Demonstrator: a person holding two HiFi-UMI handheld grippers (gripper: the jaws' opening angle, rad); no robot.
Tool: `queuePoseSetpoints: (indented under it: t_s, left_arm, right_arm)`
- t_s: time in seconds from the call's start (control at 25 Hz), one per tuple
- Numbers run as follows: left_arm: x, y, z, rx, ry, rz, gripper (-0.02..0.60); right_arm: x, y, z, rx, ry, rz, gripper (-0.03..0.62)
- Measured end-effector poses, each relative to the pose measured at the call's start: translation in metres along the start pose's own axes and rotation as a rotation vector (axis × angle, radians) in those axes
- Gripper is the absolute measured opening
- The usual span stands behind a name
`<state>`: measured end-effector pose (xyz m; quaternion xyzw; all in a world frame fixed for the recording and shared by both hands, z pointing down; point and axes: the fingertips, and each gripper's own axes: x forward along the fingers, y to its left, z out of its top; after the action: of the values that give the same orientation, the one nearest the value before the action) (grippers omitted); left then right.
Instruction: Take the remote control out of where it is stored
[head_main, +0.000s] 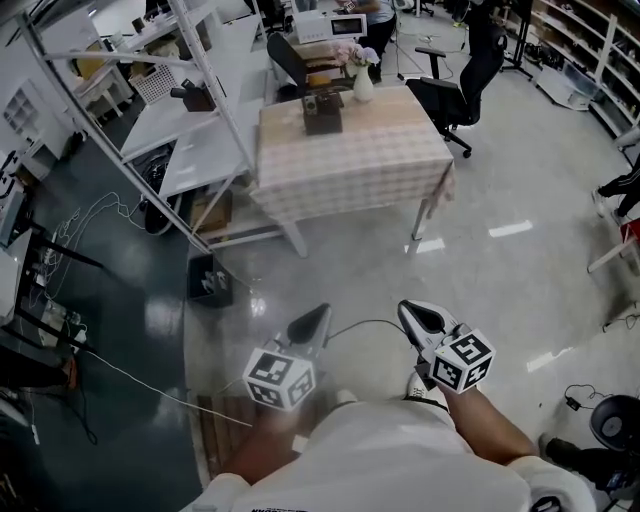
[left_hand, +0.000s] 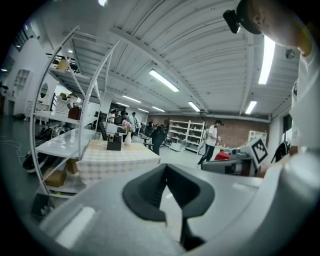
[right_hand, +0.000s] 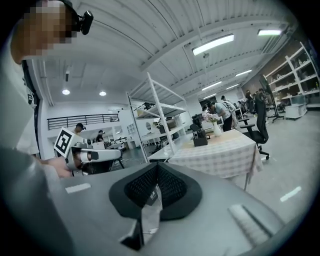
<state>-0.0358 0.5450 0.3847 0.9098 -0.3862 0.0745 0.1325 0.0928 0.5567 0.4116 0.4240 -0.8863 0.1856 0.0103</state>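
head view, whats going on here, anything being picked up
A person holds the left tongs and the right tongs out in front, both shut and empty. They stand on open floor, well apart from the table with the checked cloth, where a dark holder and a vase sit. What is in the holder is too small to tell.
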Motion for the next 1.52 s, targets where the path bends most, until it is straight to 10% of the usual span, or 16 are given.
queuePoseSetpoints:
  t_s: [0.92,1.52]
  left_arm:
    - [-0.026,0.082,-0.013,-0.051,0.006,0.025,0.003]
    - [0.083,0.151,0.054,-0.014,-0.026,0.081,0.003]
  right_arm:
    - [0.077,0.029,0.003,-0.007,0.022,-0.014,0.006]
    - [0.173,-0.076,0.075,0.008,-0.032,0.049,0.006]
